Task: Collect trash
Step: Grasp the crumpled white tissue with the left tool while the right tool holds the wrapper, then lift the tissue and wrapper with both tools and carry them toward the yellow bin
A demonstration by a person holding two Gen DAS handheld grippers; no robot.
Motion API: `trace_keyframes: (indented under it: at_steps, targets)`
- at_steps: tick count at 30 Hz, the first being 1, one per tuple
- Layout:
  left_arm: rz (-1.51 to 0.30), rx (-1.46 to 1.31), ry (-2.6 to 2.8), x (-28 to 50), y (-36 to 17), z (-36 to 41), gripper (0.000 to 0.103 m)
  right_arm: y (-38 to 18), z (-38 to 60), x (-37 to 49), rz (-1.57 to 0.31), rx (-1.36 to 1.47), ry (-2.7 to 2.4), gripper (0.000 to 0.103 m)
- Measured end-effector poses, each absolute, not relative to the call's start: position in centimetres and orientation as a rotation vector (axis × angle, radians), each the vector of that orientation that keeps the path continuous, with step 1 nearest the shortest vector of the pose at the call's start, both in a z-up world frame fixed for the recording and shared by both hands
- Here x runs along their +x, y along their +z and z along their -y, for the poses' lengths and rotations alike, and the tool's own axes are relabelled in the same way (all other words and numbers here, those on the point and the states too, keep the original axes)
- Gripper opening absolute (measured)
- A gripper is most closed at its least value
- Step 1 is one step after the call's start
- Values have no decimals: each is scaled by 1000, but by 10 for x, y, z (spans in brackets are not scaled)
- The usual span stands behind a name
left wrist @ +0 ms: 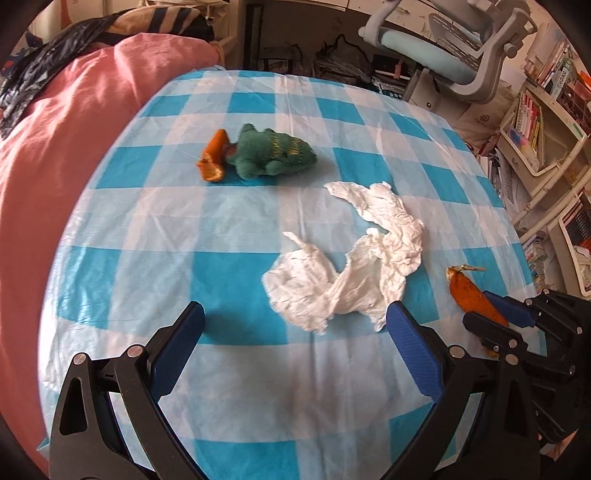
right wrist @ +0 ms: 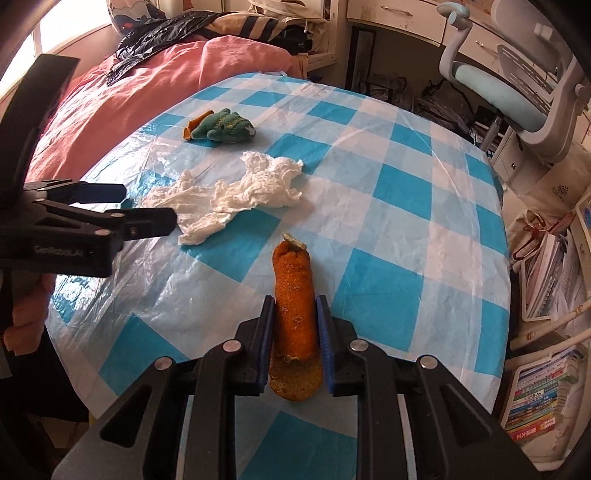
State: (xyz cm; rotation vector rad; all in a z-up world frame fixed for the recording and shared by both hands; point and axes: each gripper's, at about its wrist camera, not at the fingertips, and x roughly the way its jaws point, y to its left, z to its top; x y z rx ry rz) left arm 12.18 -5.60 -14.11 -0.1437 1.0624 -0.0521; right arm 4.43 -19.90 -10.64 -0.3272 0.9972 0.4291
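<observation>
A long orange peel [right wrist: 294, 295] lies on the blue-and-white checked tablecloth [right wrist: 388, 229]. My right gripper [right wrist: 294, 304] is shut on it, one pad on each side; it also shows in the left wrist view [left wrist: 496, 314] with the peel [left wrist: 466, 291]. A crumpled white tissue [left wrist: 343, 266] lies mid-table, also in the right wrist view [right wrist: 236, 192]. My left gripper [left wrist: 295, 317] is open, just short of the tissue, its right finger touching the tissue's near edge; it also shows in the right wrist view [right wrist: 147, 206]. A second orange peel [left wrist: 214, 157] lies against a green knitted toy [left wrist: 273, 151].
A pink blanket [left wrist: 66, 155] lies along the table's left side with a black plastic bag [right wrist: 159, 33] on it. A grey-and-blue office chair [right wrist: 517, 88] stands behind the table. Bookshelves [left wrist: 543, 125] and stacked books [right wrist: 543, 402] fill the right.
</observation>
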Motion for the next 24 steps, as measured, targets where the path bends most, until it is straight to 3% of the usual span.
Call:
trace_keyframes:
  at_steps: [7,12,15,17,19,21,24]
  targets:
    - [-1039,-210,-36,152,-141,85,96,-106,208,44,-1004,-301,453,23]
    - [-1035,-99,44,169,-149,110,95,-106,214,41,-1006,-292,469,23]
    - [-999,-52,63,167,-148,117,79,-106,220,41,-1007,-279,470,23]
    - [-982,-37,41,164,-145,118,62,-106,224,42,-1009,-264,469,23]
    - [-975,-31,13,160,-143,113,34,-106,224,42,-1011,-261,466,23]
    - [-981,-50,-16,153,-141,103,18,-105,222,42,-1011,-261,464,23]
    - [-1010,-101,-67,142,-141,82,11,-106,217,41,-1013,-258,475,23]
